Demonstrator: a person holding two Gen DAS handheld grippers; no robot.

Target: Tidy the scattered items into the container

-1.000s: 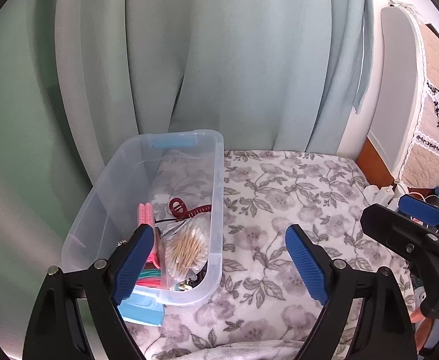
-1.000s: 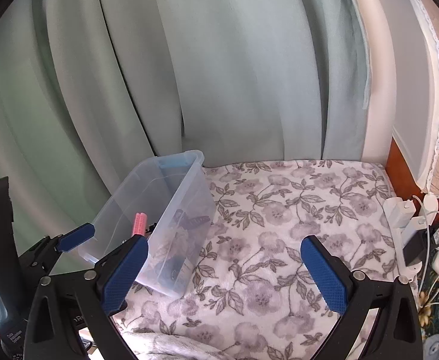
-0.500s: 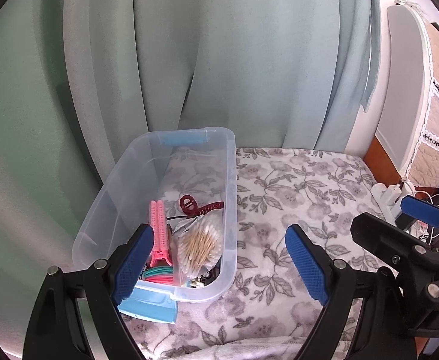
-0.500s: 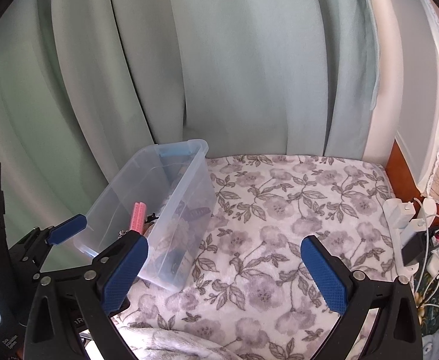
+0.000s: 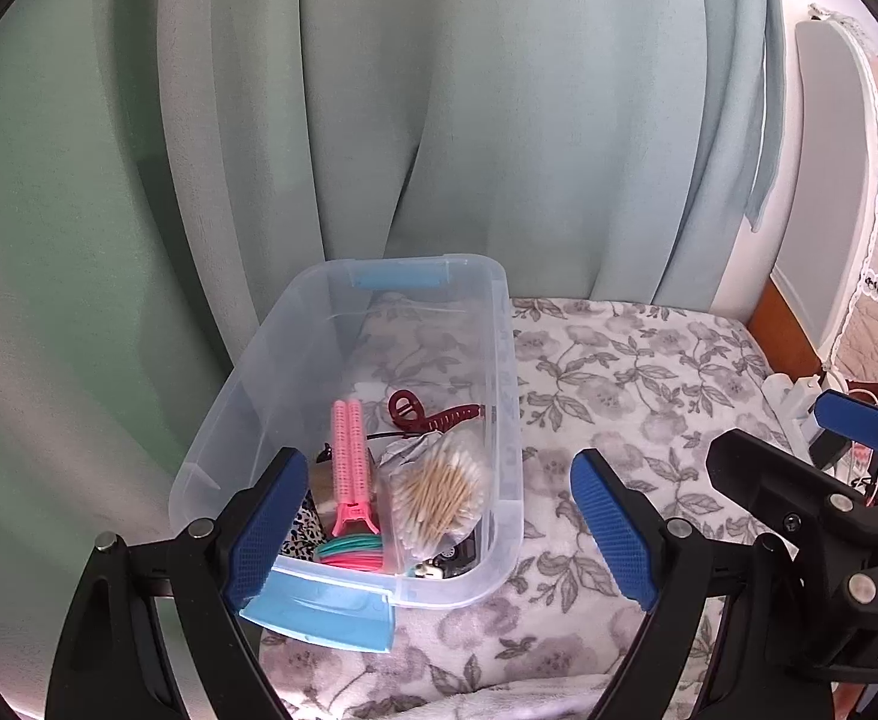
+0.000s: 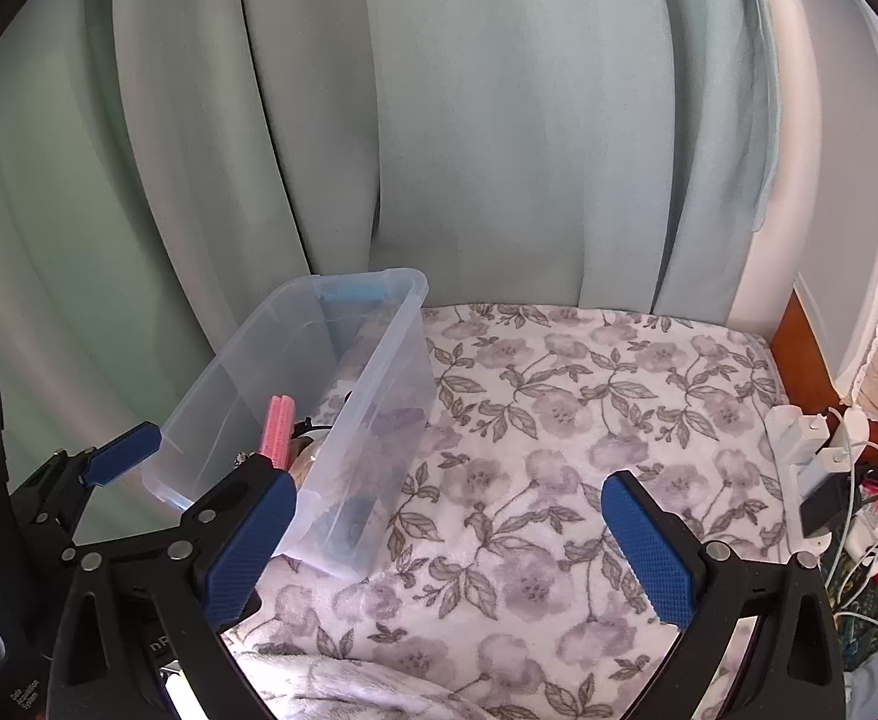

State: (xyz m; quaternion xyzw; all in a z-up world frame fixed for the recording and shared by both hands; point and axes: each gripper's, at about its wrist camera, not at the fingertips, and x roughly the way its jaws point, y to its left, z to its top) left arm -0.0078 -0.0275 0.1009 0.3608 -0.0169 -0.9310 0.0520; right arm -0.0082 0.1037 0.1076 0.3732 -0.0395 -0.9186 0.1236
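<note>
Sitting on the flowery blanket (image 5: 649, 372), hard up against the green curtain (image 5: 439, 120), is the clear container (image 5: 502, 420) with blue latch handles at both ends. Inside, all bunched at the near end: a pink hair clip (image 5: 350, 456) lying lengthwise, a dark red claw clip (image 5: 423, 411) just past it, a bag of cotton swabs (image 5: 439, 495) against the right wall, plus some teal and pink hair ties (image 5: 348, 549) under the clip's tip. A few more small bits sit at the near wall but I can't make them out.

Left gripper (image 5: 439, 528) is spread wide with nothing in it, hanging over the container's near end with the left pad in line with the near left corner. Right gripper (image 6: 445, 546) is also wide and empty, over bare blanket just right of the container. Off the right edge of the blanket there's a white power strip (image 6: 799, 438) with chargers and tangled cables.
</note>
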